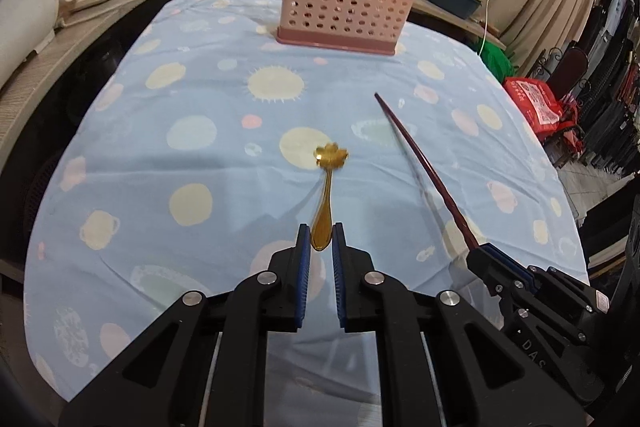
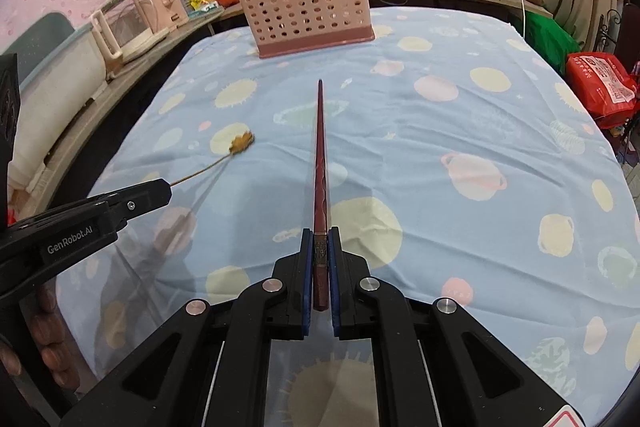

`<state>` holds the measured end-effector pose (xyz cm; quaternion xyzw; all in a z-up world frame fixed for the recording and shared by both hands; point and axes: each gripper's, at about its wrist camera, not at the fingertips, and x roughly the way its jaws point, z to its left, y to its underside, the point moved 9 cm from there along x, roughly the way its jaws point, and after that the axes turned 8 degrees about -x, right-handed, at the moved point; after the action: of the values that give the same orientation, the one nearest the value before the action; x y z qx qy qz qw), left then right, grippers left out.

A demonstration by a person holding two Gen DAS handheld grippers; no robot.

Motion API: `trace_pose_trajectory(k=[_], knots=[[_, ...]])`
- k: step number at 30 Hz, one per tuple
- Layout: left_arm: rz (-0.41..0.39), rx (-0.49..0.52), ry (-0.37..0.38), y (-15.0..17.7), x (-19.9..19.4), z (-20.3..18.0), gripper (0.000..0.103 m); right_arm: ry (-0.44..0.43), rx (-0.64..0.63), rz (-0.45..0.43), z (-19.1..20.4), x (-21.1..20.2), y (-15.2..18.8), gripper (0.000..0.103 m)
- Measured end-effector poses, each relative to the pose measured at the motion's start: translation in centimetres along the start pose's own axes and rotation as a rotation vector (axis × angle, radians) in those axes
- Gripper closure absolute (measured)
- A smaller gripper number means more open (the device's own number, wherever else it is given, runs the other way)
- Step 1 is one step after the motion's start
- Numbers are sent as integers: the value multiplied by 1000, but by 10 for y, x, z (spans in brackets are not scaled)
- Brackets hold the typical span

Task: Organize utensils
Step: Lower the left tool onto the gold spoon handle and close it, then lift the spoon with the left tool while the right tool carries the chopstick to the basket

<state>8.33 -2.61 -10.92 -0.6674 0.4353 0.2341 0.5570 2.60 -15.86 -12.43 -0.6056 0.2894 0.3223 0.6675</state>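
Both tools loaded, rack ahead
Left tool (image 1: 321,237) pinches the thin, slick spoon (image 1: 327,183) by its handle end; right tool (image 2: 321,241) clamps stiff, light chopsticks (image 2: 320,163) at the butt.

Both rigs are chunky matte-black plastic: the left tool (image 1: 321,241) and right tool (image 2: 320,247) have ridged blue pads (image 1: 304,283), round silver bolts, and white "GenRobot.AI" lettering.
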Motion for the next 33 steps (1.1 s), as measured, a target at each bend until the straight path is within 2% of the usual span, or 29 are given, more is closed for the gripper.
trace_pose_trajectory(k=[16,17,18,19,33], knots=[[-124,-6,8,-57,-45,3,94,-37,29,-149,-2,-49,-60,96],[-130,-3,11,-61,-48,1,95,-39,31,-162,-3,-53,-66,96],[-134,0,15,-63,-50,0,101,-39,31,-174,-4,-57,-71,96],[-136,1,19,-66,-52,-1,102,-39,30,-185,-4,-61,-76,96],[-205,38,31,-111,-77,-15,103,-67,24,-301,-7,-100,-138,96]])
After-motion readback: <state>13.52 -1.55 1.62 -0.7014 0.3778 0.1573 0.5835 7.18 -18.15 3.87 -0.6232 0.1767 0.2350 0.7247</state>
